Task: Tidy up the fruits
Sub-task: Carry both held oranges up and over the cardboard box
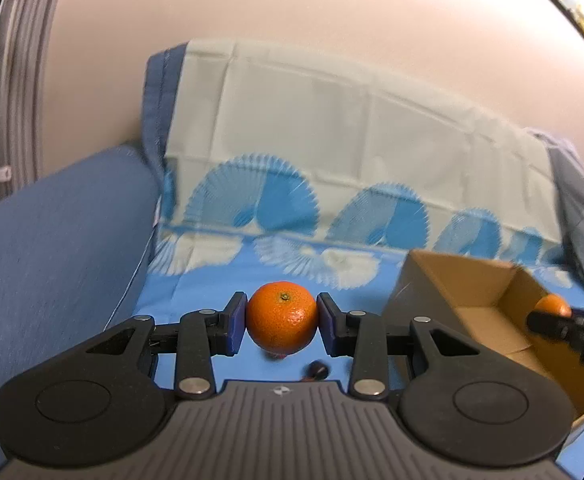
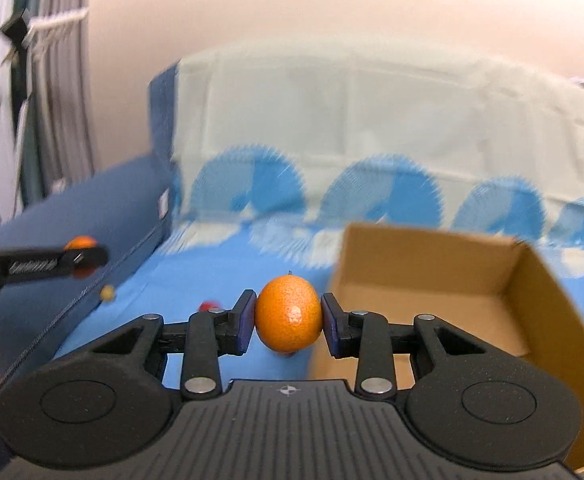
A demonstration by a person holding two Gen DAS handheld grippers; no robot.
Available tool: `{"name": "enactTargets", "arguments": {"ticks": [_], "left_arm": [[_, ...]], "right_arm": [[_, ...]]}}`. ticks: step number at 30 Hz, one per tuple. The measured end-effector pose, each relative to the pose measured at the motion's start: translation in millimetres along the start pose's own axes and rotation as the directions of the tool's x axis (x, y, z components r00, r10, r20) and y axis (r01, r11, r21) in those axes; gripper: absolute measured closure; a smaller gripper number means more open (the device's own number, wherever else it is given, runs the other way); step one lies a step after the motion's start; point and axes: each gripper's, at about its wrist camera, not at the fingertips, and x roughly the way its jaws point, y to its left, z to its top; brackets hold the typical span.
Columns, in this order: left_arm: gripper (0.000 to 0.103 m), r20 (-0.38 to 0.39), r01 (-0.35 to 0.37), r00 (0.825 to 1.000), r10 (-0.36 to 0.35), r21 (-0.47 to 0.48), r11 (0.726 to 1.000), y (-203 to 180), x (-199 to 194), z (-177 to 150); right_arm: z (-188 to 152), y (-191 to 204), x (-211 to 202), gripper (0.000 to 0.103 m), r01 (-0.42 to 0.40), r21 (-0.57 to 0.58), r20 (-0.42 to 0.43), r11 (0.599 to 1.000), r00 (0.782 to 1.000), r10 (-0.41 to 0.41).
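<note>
- Two views are filled by a blue sofa (image 1: 52, 240) draped with a pale and blue patterned cloth (image 1: 312, 140).
- An open cardboard box (image 2: 432, 280) is seen lying on the cloth, to the right of both grippers.
- A left gripper (image 1: 281, 322) is clamped on an orange (image 1: 282, 316), held above the cloth.
- A right gripper (image 2: 288, 320) is clamped on a second orange (image 2: 289, 314), held just left of the box.
- Small fruits (image 2: 107, 292) are scattered on the cloth below; their kind cannot be told.

Blue fan-print cloth (image 2: 220, 276): cardboard box (image 2: 432, 280), small fruits.
</note>
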Motion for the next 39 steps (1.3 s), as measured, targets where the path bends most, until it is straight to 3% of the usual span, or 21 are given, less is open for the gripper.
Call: {"name": "enactTargets", "arguments": {"ticks": [8, 17, 26, 39], "left_arm": [[0.061, 0.050, 0.079, 0.996, -0.079, 0.010, 0.997, -33.4, -10.9, 18.4], [0.061, 0.031, 0.182, 0.982, -0.185, 0.082, 0.980, -80.2, -5.4, 5.1], [0.061, -0.031, 0.236, 0.972, -0.234, 0.147, 0.961, -116.3, 21.7, -20.5], [0.061, -0.080, 0.306, 0.952, -0.296, 0.209, 0.929, -158.6, 41.9, -43.5]], "right_arm": [[21.8, -86.2, -34.5, 0.067, 0.094, 0.093, 0.112, 0.991, 0.988, -0.105], [6.0, -148.3, -34.7, 0.067, 0.180, 0.105, 0.098, 0.978, 0.977, -0.190], [-7.7, -179.0, -37.9, 0.067, 0.269, 0.072, 0.056, 0.960, 0.960, -0.273], [-14.9, -192.1, -43.4, 0.067, 0.316, 0.046, 0.051, 0.948, 0.947, -0.318]]}}
